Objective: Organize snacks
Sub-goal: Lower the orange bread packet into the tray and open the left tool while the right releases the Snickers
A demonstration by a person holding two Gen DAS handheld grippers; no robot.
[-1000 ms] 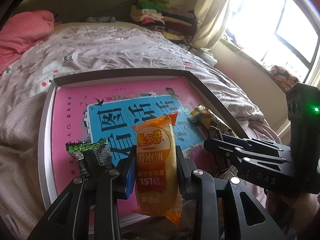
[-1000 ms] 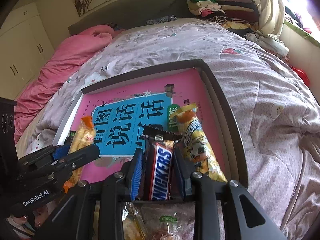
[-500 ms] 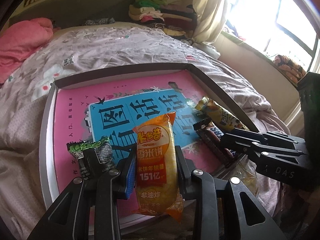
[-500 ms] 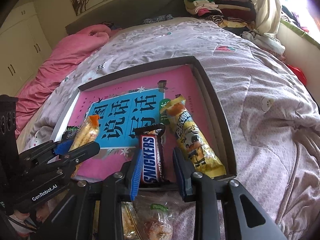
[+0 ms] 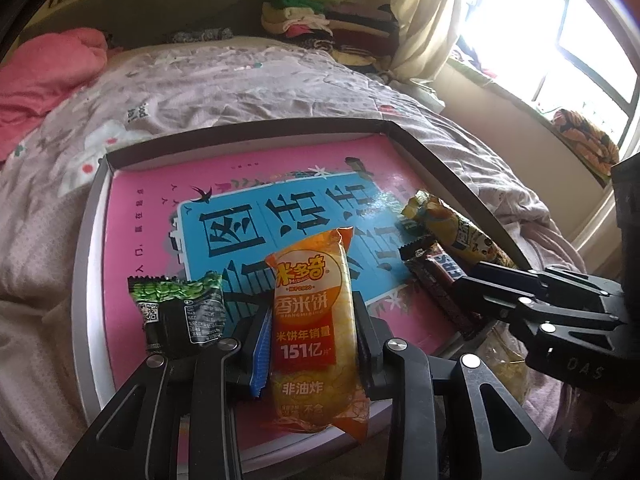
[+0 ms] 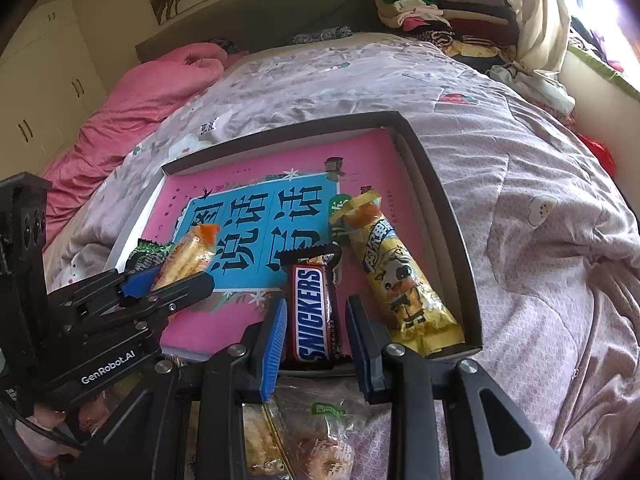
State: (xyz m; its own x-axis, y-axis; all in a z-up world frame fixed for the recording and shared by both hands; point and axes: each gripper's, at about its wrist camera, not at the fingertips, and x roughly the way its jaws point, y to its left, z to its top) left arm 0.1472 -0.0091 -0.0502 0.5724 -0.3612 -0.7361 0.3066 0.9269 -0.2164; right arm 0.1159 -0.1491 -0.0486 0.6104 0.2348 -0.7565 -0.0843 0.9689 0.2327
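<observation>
A shallow tray with a pink and blue printed base lies on the bed. My left gripper is shut on an upright orange rice-cracker packet over the tray's near edge. A green and black snack pack lies just left of it. My right gripper is shut on a Snickers bar, whose lower end rests at the tray's front rim. A yellow cartoon packet lies along the right wall. The left gripper with the orange packet shows at left.
A clear bag of snacks lies on the quilt just in front of the tray, under my right gripper. A pink blanket is bunched at the far left of the bed. Folded clothes are stacked by the headboard, near the window curtain.
The Snickers bar sits lower and straighter between the right fingers, its near end now showing at the tray's front rim. The left view has tipped slightly; the orange packet stays gripped.
</observation>
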